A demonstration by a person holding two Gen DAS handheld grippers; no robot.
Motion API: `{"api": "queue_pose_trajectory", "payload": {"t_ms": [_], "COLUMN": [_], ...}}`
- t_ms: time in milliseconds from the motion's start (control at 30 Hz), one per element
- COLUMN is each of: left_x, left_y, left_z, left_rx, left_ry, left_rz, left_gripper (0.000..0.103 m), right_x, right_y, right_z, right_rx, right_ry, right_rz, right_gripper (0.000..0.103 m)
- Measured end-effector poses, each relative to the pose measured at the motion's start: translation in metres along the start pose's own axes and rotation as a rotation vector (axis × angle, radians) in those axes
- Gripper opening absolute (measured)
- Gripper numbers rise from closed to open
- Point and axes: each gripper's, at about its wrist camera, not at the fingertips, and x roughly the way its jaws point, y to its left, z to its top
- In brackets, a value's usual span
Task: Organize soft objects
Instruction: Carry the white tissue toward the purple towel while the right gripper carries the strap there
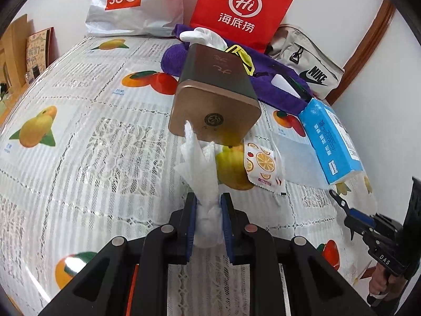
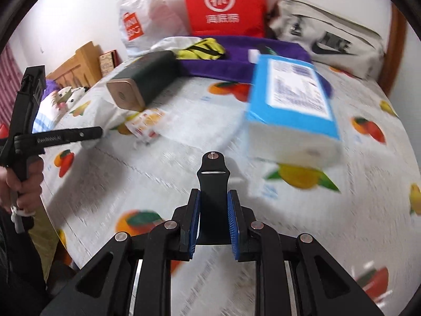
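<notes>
My left gripper [image 1: 208,208] is shut on a crumpled white tissue [image 1: 204,184] and holds it above the fruit-print tablecloth [image 1: 79,131]. A dark tin with a bronze base [image 1: 214,97] lies on its side just beyond the tissue. My right gripper [image 2: 213,208] is shut on a black strap [image 2: 213,184] with a small metal pin at its tip. A blue tissue pack [image 2: 292,105] lies ahead to its right; it also shows in the left wrist view [image 1: 331,142]. A purple towel [image 1: 276,84] lies behind the tin.
A small orange-print wet-wipe sachet [image 1: 261,164] lies right of the tissue. A red paper bag [image 1: 242,8], a white MINISO bag [image 1: 126,2] and a grey Nike pouch [image 1: 307,63] stand along the wall. A yellow-black cloth [image 2: 201,48] rests on the towel.
</notes>
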Motion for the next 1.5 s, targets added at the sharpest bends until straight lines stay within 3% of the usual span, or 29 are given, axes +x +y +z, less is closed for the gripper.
{"api": "queue_pose_trajectory", "payload": {"t_ms": [233,700,967,1500], "left_x": [-0.006,-0.038,-0.05,-0.045], "left_y": [-0.004,-0.027,-0.035,-0.038], "left_z": [0.004,0.036,0.058,0.095], "left_rx": [-0.028,-0.005,-0.002,0.006], "left_ry": [0.002,-0.064,-0.095,-0.114], "left_rz": [0.008,0.016,0.015,0.018], "left_gripper": [0.018,0.018,0.018,0.018], "right_x": [-0.012,-0.048,-0.064,-0.053], "right_y": [-0.03,-0.028,-0.029,-0.036], "right_z": [-0.009,0.015,0.044,0.117], "right_rx": [0.061,0.034,0.027,0.012], "right_ry": [-0.024,-0.106,-0.17,-0.224], "right_rz": [-0.049,0.015,0.029,0.027], "right_gripper": [0.02,0.02,0.021,0.021]}}
